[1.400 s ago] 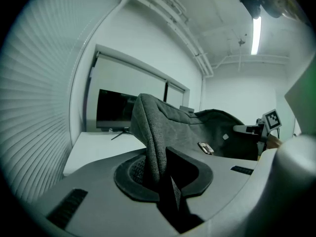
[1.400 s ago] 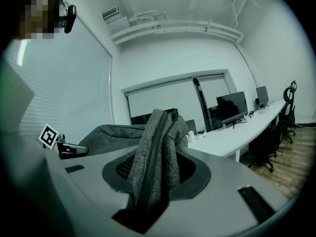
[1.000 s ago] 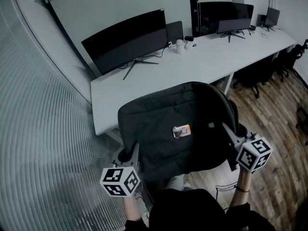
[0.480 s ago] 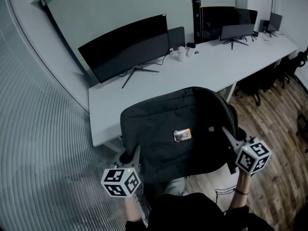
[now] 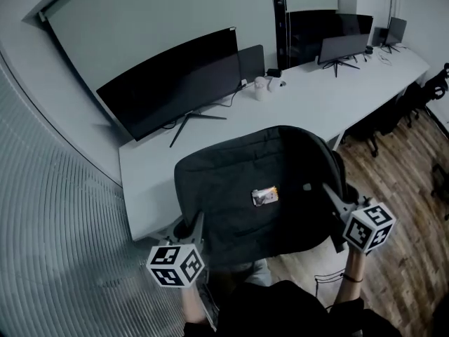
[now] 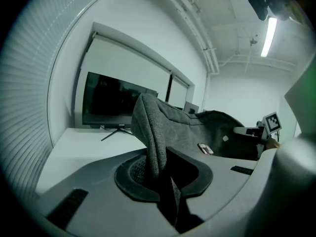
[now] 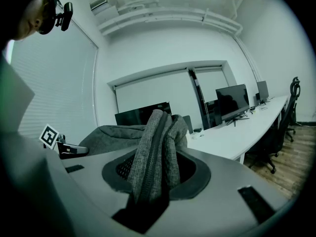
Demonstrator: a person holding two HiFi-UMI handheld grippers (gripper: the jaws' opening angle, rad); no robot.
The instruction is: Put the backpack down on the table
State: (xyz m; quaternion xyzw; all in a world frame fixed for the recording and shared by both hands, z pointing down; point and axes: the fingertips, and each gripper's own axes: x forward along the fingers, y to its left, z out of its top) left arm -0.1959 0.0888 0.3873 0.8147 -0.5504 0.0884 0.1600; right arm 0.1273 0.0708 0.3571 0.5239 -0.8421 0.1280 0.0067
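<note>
A dark grey fabric backpack (image 5: pixel 245 174) with a small label (image 5: pixel 264 196) hangs flat between both grippers, over the front edge of the white table (image 5: pixel 309 100). My left gripper (image 5: pixel 194 225) is shut on the backpack's near left edge, where a fold of cloth (image 6: pixel 150 132) runs between the pads of the left gripper (image 6: pixel 160 174). My right gripper (image 5: pixel 330 192) is shut on the right edge; there a bunched fold with a zip (image 7: pixel 155 142) fills the jaws of the right gripper (image 7: pixel 153 181). The backpack's underside is hidden.
A large dark monitor (image 5: pixel 172 83) stands at the table's back left, with small white items (image 5: pixel 263 86) and more monitors (image 5: pixel 330 30) farther right. Slatted blinds (image 5: pixel 56 230) line the left side. Office chairs (image 5: pixel 382 114) stand on the wood floor (image 5: pixel 400 209) at right.
Both grippers have carried the backpack forward, and more of it now hangs above the table. The table and big monitor have shifted left in the head view. Both grips are unchanged.
</note>
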